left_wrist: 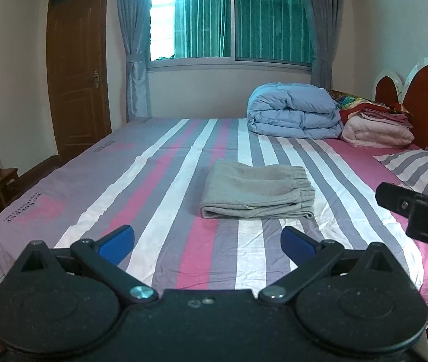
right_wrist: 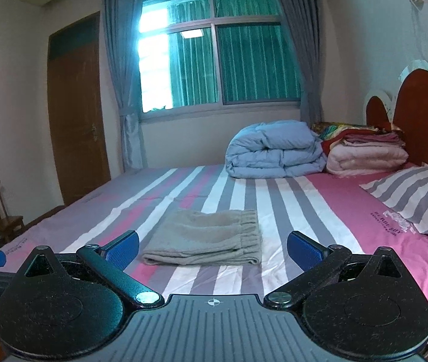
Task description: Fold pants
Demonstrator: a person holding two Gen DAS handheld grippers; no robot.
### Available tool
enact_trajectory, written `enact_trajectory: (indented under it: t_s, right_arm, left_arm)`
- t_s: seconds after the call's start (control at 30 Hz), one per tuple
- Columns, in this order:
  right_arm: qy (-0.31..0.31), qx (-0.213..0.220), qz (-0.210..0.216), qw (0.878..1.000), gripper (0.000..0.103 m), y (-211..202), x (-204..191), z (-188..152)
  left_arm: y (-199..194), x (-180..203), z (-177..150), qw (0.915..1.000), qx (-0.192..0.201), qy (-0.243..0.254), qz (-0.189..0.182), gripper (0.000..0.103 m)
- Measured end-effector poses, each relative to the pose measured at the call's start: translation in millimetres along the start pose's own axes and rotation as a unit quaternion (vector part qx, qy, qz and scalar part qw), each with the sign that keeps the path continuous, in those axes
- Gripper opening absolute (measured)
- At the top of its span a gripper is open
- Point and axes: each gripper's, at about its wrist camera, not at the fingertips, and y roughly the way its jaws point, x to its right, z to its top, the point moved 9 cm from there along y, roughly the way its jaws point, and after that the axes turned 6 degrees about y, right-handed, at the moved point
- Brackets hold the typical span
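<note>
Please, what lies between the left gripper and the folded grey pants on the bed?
Nothing but bare striped bedsheet. In the left wrist view the open left gripper faces the folded grey pants with only sheet between; the right wrist view shows no object there either.

Dim room; window (left_wrist: 202,21) glare blows out; fisheye edges bend.

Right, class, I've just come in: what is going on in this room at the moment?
A person holds two grippers above a striped bed. The grey pants lie on it already folded into a flat bundle, waistband to the right. The left gripper and the right gripper are both open, short of the pants, touching nothing. A folded blue quilt sits near the headboard.
</note>
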Motion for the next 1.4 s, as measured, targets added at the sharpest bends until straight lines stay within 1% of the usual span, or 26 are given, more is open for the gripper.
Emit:
enact_trajectory:
  t_s: [0.37,1.4]
  right_arm:
    - [0.002,-0.001,0.005,1.0,0.103,1.2,4.0,1.1]
    - [-0.005,-0.009,0.01,1.0,0.103,4.6,4.1,-4.9]
  left_arm:
    - [-0.7,1.4,-0.5,0.9999,0.004,0.01,-0.001,0.097]
    - [1.7,3.7,-0.9,0.9999,0.002,0.01,-0.01,0.097]
